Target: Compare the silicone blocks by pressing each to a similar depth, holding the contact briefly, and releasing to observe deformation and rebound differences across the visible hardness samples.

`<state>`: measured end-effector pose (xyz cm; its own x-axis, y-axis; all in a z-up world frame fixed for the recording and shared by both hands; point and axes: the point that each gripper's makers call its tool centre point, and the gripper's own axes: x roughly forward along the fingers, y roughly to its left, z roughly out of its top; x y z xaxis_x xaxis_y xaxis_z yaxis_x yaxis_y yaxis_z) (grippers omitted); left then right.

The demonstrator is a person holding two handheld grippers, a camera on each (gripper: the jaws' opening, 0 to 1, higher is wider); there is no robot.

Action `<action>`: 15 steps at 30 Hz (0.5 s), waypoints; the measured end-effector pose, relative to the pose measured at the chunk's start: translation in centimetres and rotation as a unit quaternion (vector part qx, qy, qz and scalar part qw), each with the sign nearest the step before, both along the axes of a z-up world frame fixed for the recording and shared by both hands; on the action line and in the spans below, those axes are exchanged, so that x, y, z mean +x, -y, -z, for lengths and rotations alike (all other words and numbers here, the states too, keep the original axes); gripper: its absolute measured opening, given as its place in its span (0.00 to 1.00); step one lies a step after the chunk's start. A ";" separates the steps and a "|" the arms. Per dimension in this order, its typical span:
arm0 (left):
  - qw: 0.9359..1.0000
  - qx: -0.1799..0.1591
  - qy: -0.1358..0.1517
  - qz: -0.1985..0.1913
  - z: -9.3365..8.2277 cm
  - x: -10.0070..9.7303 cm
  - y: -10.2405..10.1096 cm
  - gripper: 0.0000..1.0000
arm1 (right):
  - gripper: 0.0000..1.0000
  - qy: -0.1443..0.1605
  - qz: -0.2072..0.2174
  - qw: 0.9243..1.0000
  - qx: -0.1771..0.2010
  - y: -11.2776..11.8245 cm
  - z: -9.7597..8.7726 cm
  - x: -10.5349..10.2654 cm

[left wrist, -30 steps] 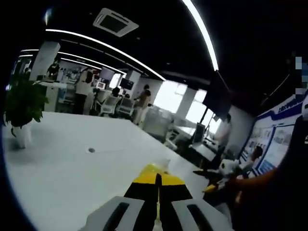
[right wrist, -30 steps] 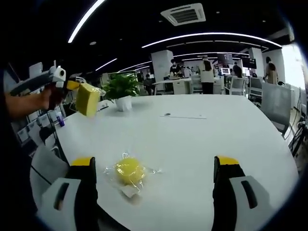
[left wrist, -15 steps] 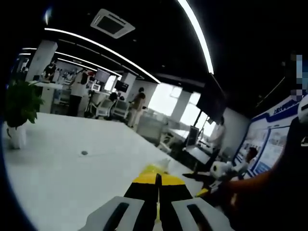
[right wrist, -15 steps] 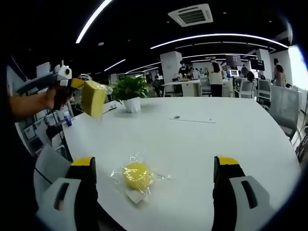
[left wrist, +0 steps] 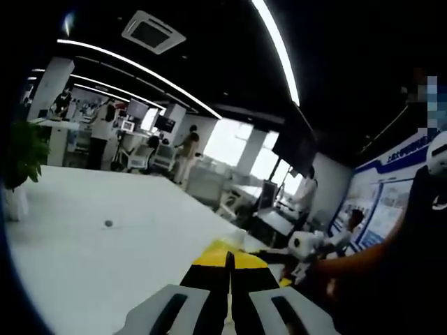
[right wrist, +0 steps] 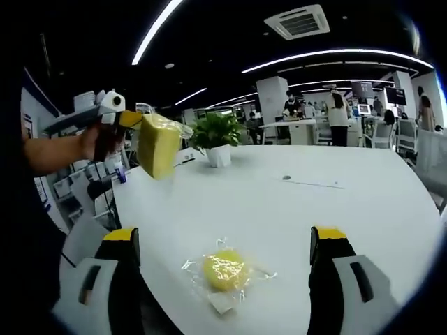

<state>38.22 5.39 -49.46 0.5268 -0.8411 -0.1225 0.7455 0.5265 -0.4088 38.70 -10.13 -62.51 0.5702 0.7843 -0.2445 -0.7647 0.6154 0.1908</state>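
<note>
In the right gripper view, the right gripper (right wrist: 223, 244) is seen with its two yellow-tipped jaws set wide apart and nothing between them. Below and between the jaws, a round yellow silicone block (right wrist: 223, 270) in clear wrapping is seen lying on the white table (right wrist: 335, 223), untouched by either jaw. Up and to the left of the right gripper, the left gripper (right wrist: 133, 120) is held in the air by a hand (right wrist: 94, 142), and a rectangular yellow block (right wrist: 158, 144), also wrapped in clear film, is gripped at its jaws, well clear of the tabletop. Beyond that block a potted plant (right wrist: 217, 137) stands on the table.

In the left gripper view, the left gripper's jaws are seen pressed close together with only a thin seam between them, and a sliver of yellow block with a corner of clear film shows just past their tips. The white table stretches ahead and to the left of the jaws.
</note>
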 end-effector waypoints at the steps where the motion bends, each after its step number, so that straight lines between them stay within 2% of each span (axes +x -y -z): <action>1: 1.000 -0.004 0.001 0.007 -0.1 -0.2 0.3 0.00 | 0.96 0.002 -0.004 1.000 0.004 -0.3 -0.3 -0.1; 9: 0.999 -0.015 0.004 0.040 -0.5 -0.9 1.9 0.00 | 0.92 0.016 -0.042 0.999 0.026 -3.2 -2.5 -0.3; 15: 0.998 -0.016 0.005 0.055 -0.4 -1.4 2.6 0.00 | 0.92 0.021 -0.065 0.997 0.033 -4.9 -3.0 -0.4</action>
